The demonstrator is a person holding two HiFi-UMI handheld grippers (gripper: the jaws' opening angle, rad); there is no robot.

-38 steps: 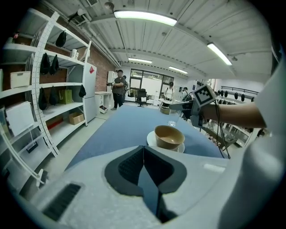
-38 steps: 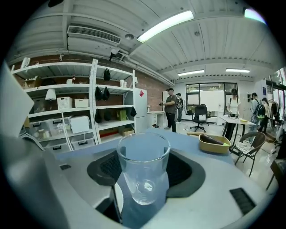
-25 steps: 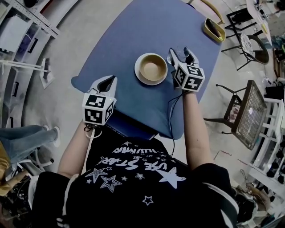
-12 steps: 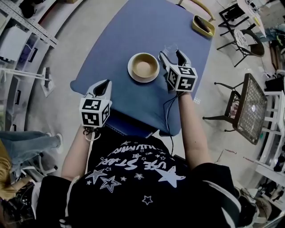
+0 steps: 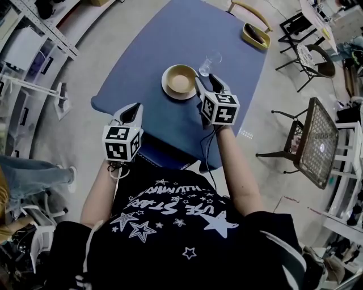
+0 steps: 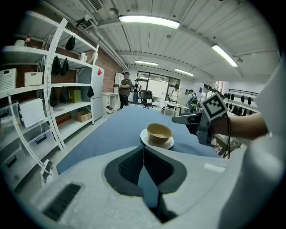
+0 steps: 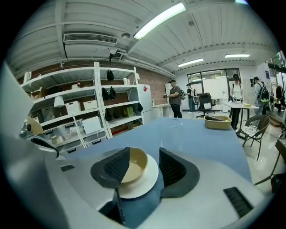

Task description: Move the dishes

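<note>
A tan bowl [image 5: 180, 81] sits on a white plate [image 5: 168, 89] in the middle of the blue table [image 5: 147, 51]. A clear glass [image 5: 211, 61] stands just right of them. My right gripper [image 5: 207, 82] hovers at the plate's near right edge, open; in the right gripper view the bowl [image 7: 134, 165] and plate [image 7: 145, 183] show between its jaws, with nothing held. My left gripper [image 5: 131, 109] is shut and empty over the table's near left corner, well short of the bowl [image 6: 159, 132]. The right gripper [image 6: 183, 118] shows beside the bowl in the left gripper view.
A yellow tray [image 5: 255, 35] lies at the table's far right corner, with a chair [image 5: 249, 8] behind it. Metal shelves [image 5: 34, 34] line the left side. A dark wire chair [image 5: 315, 141] stands on the right. People [image 7: 174, 98] stand far off.
My right gripper has drawn back toward me, from beside the bowl to the plate's near right edge, uncovering the glass. The left gripper has hardly moved.
</note>
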